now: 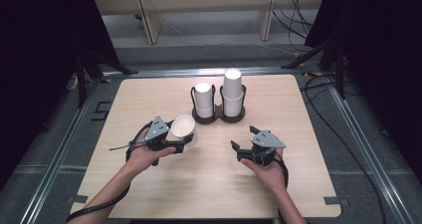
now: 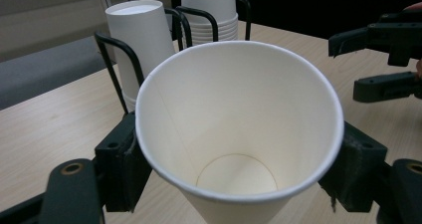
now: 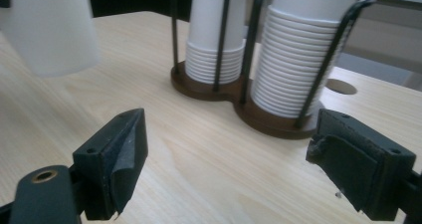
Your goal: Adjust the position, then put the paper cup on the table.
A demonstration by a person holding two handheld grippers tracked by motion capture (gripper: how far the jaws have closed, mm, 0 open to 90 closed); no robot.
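**Single paper cup held in left gripper, off the stacks**

Paper cup (image 1: 184, 128) is clamped between the left gripper's (image 1: 169, 137) jaws, tilted w/ open mouth toward the person, over the table's (image 1: 149, 194) left-centre. Left gripper view: cup (image 2: 239, 129) interior empty, rim round, black pads (image 2: 122, 169) pressing both sides just below the rim.

Cup holder (image 1: 219, 115), dark double base w/ black wire uprights, stands at table's far centre, well apart from the held cup. Left stack (image 1: 203, 99) is shorter; right stack (image 1: 232, 92) taller. Both stacks are upside down.

Right gripper (image 1: 245, 143) hovers at right-centre, held in the person's right hand (image 1: 268, 171), jaws spread wide, nothing between them. Right gripper view: holder base (image 3: 234, 97) ahead, stacks (image 3: 293, 64) nested tight, held cup (image 3: 50, 30) at upper left.
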